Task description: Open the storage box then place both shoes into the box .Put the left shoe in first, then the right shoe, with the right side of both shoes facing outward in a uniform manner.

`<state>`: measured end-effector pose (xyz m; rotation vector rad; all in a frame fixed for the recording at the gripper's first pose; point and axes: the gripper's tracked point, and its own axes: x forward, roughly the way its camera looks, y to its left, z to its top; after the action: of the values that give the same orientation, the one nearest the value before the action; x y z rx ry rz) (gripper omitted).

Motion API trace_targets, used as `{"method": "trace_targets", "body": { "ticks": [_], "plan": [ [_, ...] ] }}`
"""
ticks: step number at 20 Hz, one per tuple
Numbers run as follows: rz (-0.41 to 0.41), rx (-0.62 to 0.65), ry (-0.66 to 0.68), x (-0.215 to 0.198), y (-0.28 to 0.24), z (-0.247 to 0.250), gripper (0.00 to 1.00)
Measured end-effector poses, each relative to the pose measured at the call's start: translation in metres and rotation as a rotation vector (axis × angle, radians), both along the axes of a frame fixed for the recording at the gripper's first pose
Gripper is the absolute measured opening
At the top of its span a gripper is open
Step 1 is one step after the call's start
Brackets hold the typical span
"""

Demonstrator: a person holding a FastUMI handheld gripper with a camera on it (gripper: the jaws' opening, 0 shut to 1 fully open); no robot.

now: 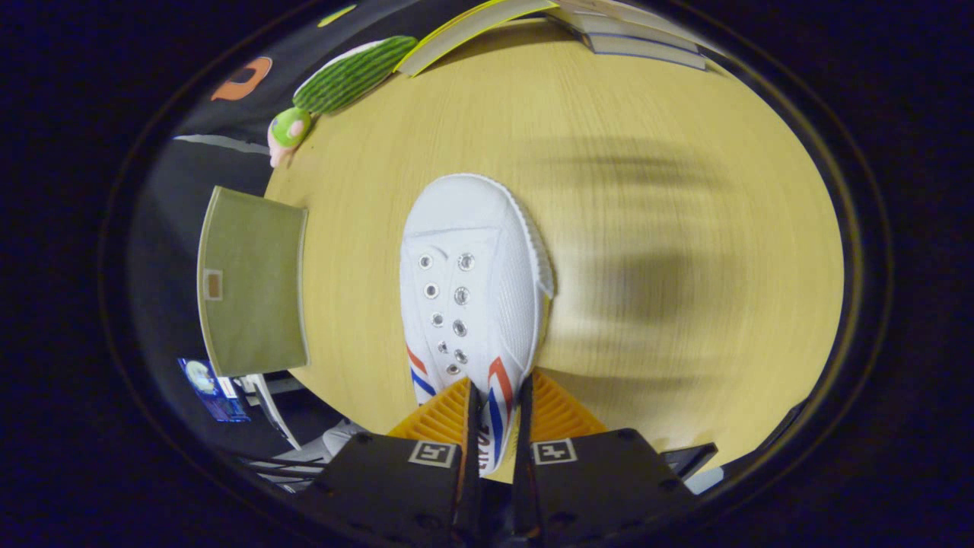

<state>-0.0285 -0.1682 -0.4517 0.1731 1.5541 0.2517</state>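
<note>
Above the round wooden worktop (609, 99), hand-held gripper (494, 426) clamps white canvas shoe (472, 281); carry step, olive box (251, 281) next.

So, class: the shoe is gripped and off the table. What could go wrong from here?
1. The hand-held gripper pinches only the white shoe's side wall near the heel, so its long toe end might swing or slip free.
2. The background looks motion-blurred; a fast carry could loosen that thin grip.
3. The olive storage box overhangs the table edge; a bump might tip it.
</note>
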Motion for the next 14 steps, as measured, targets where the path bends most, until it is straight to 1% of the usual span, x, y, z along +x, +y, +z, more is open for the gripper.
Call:
{"method": "trace_targets", "body": {
  "ticks": [2,3,5,7,9,14],
  "plan": [
    [-0.057,0.048,0.002,0.001,0.000,0.002,0.09],
    [-0.085,0.067,0.014,-0.002,0.001,0.006,0.08],
    [-0.117,0.121,0.024,-0.004,0.011,0.015,0.08],
    [-0.133,0.160,0.028,-0.004,0.014,0.025,0.08],
    [-0.135,0.184,0.021,-0.008,0.032,0.051,0.08],
    [-0.114,0.206,-0.060,0.004,0.084,0.126,0.07]
  ]
}}
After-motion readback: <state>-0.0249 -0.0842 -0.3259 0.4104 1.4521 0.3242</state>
